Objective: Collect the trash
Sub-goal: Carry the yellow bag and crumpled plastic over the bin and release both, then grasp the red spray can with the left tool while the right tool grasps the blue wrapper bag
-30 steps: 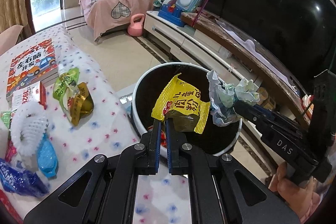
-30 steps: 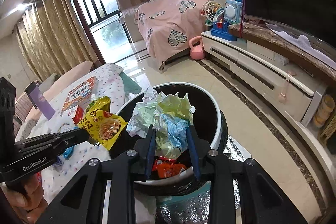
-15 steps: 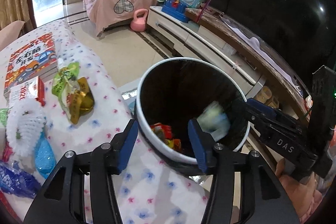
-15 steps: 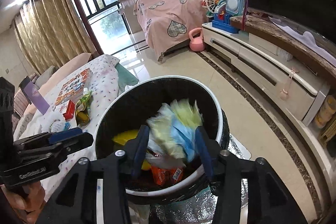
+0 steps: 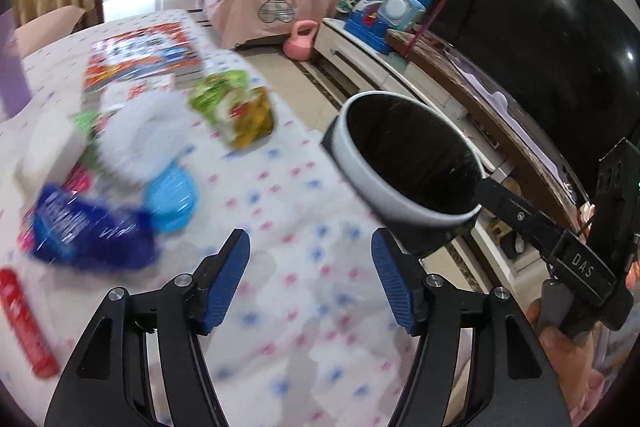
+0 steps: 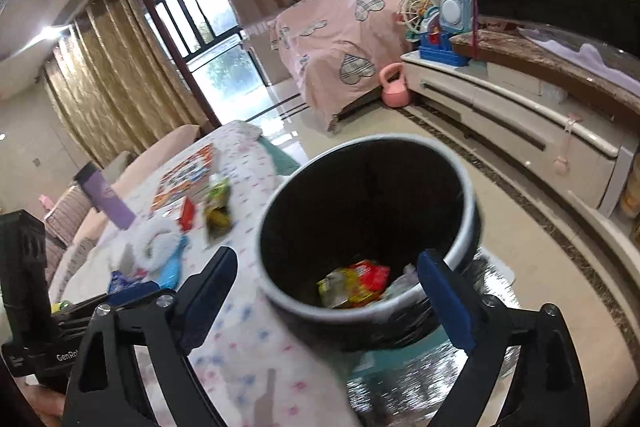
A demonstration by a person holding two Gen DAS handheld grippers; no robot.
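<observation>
Nearest in the left wrist view, the left gripper [image 5: 310, 277] has its blue-padded fingers [image 5: 228, 279] spread wide with nothing between them, above a bare stretch of the dotted tablecloth [image 5: 280, 195]. Nearest in the right wrist view, the right gripper [image 6: 328, 299] is likewise wide open and empty, its fingers straddling the near rim of the trash bin [image 6: 468, 195].

The bin stands on the floor, just beside the table's edge. Only the right view looks down into it: yellow and red wrappers [image 6: 356, 287] lie at the bottom. From the left view the bin [image 5: 376, 183] shows just dark inside.

Farther along the cloth lie a blue wrapper [image 5: 88, 231], a green and yellow snack packet [image 5: 236, 111] and a picture book [image 5: 140, 55], all blurred. Open floor separates the bin from the TV cabinet [image 6: 520, 115].
</observation>
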